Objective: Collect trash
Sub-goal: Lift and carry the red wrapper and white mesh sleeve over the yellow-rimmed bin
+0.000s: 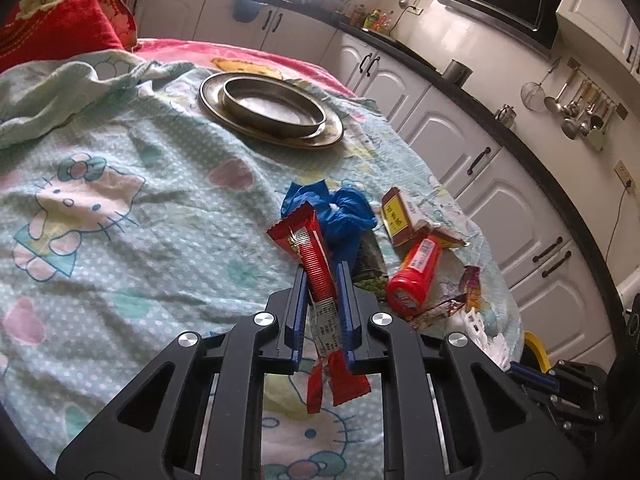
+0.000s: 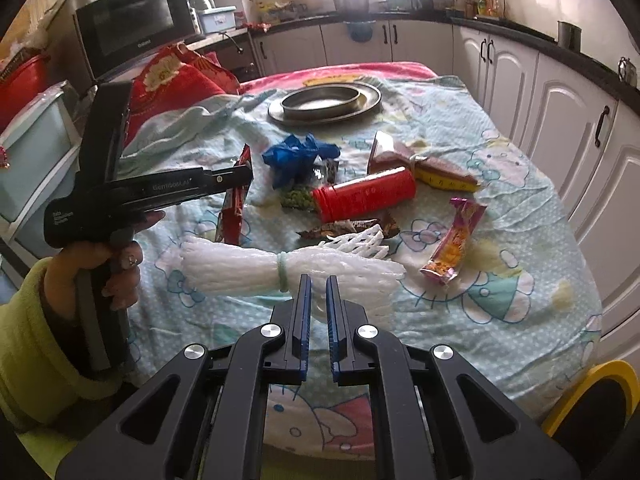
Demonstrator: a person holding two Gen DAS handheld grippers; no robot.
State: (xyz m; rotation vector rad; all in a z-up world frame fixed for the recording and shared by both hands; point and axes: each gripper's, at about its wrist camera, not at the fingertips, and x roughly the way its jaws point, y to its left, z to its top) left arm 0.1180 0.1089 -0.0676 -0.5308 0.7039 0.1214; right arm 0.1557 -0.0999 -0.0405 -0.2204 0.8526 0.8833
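My left gripper [image 1: 320, 276] is shut on a long red snack wrapper [image 1: 310, 248], which hangs out below the jaws. The right wrist view shows the same wrapper [image 2: 231, 216] held up at the left. My right gripper [image 2: 318, 284] is shut on a white foam net bundle [image 2: 248, 268] tied with a pale band. Loose on the cartoon-print cloth [image 2: 500, 208] lie a crumpled blue glove [image 2: 296, 156], a red tube [image 2: 364, 196], a red and yellow box [image 2: 440, 172], a pink wrapper [image 2: 456, 240] and a brown wrapper [image 2: 352, 226].
A metal plate [image 1: 332, 132] with a metal bowl on it stands at the far side of the table. A yellow-rimmed bin [image 2: 592, 380] sits off the near right corner. White cabinets [image 2: 560, 120] run along the right, and red cushions [image 2: 176, 76] lie at the far left.
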